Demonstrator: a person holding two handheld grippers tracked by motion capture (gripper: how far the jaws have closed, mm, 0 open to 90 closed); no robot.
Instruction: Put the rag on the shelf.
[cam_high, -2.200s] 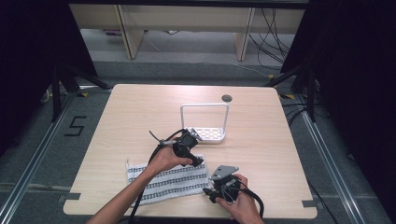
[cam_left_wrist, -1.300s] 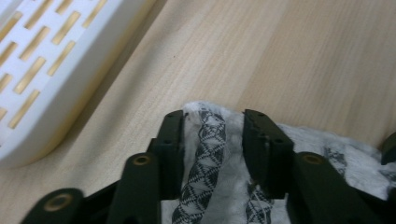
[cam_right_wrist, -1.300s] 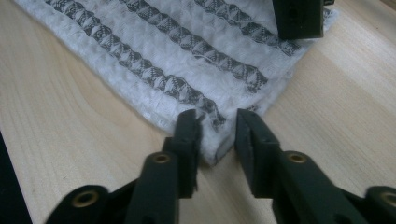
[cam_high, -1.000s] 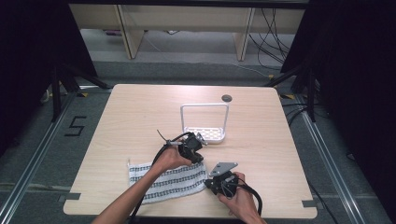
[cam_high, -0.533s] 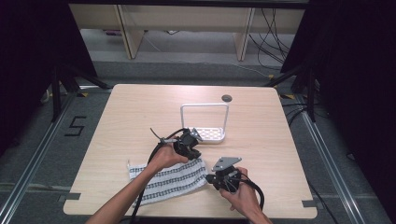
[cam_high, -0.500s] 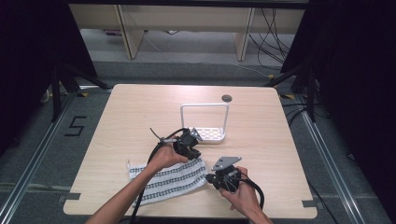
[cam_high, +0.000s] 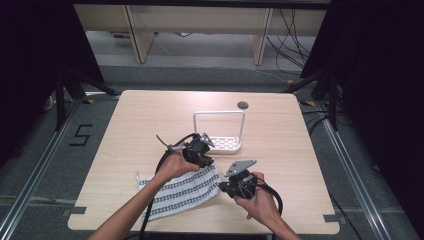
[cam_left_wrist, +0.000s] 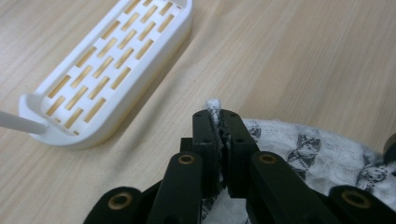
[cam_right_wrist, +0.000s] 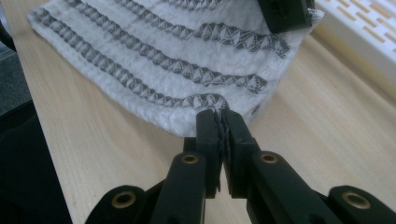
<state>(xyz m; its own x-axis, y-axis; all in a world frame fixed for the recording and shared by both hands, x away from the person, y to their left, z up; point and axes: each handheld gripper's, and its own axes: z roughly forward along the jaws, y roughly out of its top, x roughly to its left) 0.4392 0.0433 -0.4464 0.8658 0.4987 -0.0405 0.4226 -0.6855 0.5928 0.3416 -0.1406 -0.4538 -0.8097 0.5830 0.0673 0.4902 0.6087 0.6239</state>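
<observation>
Wooden table (cam_high: 280, 130) seen from above, with a white cloth (cam_high: 182, 192) patterned in dark bands spread over its near half. Left gripper (cam_high: 202, 159) at the cloth's far right corner, jaws pressed together on a tuft of white fabric, as shown along the jaws in the left gripper view (cam_left_wrist: 219, 122). Right gripper (cam_high: 223, 187) at the cloth's near right corner, jaws likewise closed on the hem, with the pinched edge visible between the jaw tips in the right gripper view (cam_right_wrist: 220, 116). Cloth lifted slightly at both pinched corners, remainder lying flat on the table toward the left. White slotted rack (cam_high: 226, 145) with an upright wire frame just beyond the left gripper, near but not touching the cloth; same rack seen as a slotted tray in the left gripper view (cam_left_wrist: 107, 70) and at the upper right of the right gripper view (cam_right_wrist: 359, 32). Small round dark hole (cam_high: 243, 105) near the far edge of the table. Left hand (cam_high: 175, 165) and right hand (cam_high: 257, 200) entering from the near edge.
</observation>
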